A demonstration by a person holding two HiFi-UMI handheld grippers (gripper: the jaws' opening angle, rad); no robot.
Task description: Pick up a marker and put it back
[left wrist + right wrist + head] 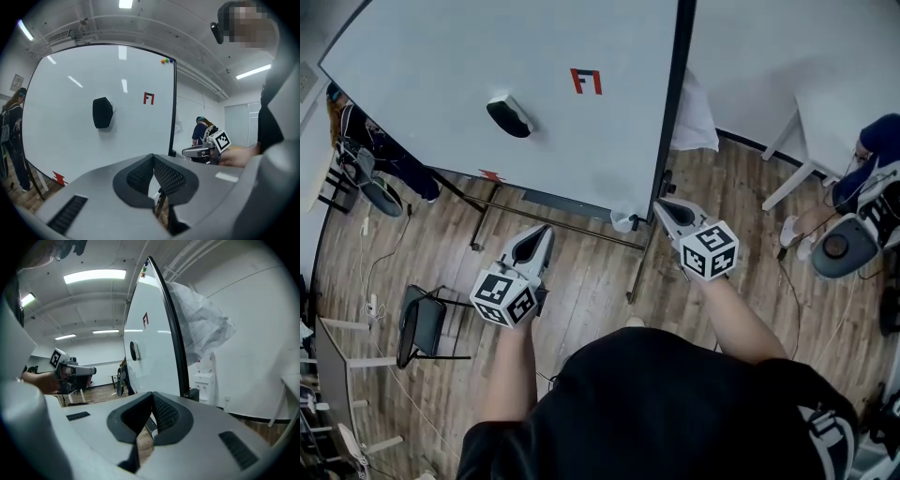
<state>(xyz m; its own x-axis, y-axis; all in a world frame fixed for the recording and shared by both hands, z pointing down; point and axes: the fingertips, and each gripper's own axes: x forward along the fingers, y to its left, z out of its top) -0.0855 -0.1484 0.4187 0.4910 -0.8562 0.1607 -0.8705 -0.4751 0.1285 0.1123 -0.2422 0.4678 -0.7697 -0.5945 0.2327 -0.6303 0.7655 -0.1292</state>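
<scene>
One whiteboard (pixel 441 56) carries one black eraser (pixel 509 116) and one red mark (pixel 586 82). Below it, our left gripper (pixel 546 228) is closed tip to tip and empty. Our right gripper (pixel 659 202) is likewise. We cannot tell where the marker is.

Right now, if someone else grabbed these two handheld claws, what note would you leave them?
Left claw: shut, empty, aimed at the whiteboard.
Right claw: shut, empty, by the board's right edge.
Marker: I can't spot one; a black eraser sits on the board.
Done: nothing evident. To do: pick up a marker, put it back.
</scene>
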